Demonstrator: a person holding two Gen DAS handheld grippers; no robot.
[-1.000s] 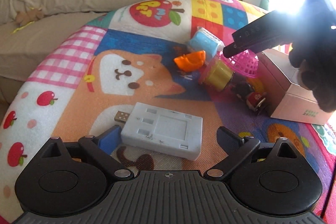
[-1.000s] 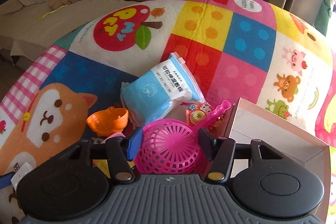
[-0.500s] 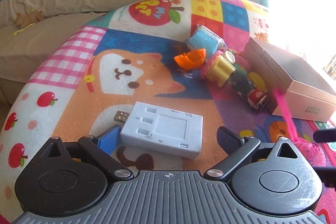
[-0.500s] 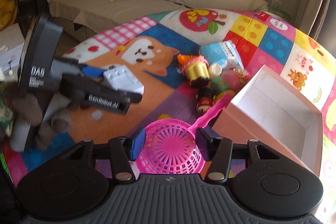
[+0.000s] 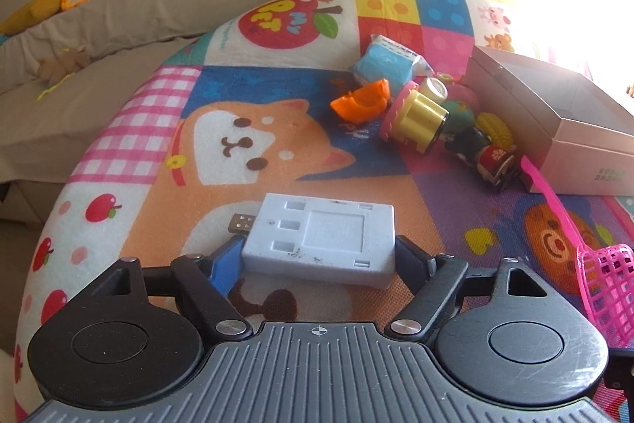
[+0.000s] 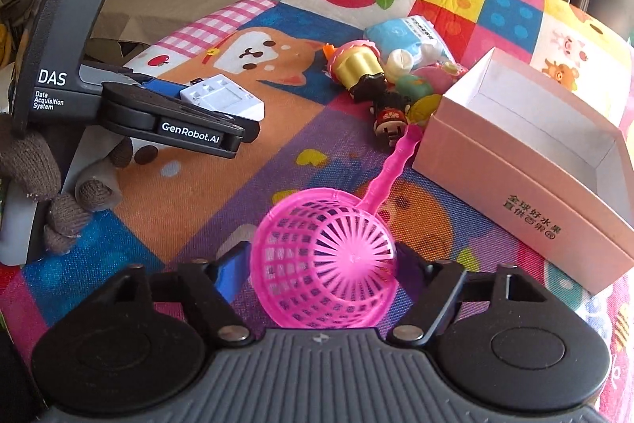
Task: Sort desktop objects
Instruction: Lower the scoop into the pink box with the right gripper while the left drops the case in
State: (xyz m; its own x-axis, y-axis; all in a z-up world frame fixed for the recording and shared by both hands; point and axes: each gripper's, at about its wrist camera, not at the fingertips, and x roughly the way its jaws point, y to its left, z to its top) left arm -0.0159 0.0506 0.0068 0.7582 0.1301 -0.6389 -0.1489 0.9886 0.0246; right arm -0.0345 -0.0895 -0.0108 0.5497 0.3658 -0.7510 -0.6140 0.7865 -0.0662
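right wrist: pink strainer [image 6: 325, 260] handle points toward box [image 6: 527, 161].

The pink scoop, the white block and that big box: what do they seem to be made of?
Pink scoop: looks like moulded plastic, glossy and slightly see-through, with an open lattice bowl. White block: probably hard matte plastic, with moulded recesses and a metal USB plug at one end. Big box: seems to be cardboard, smooth pink outside, white inside, with thin folded walls and printed lettering.
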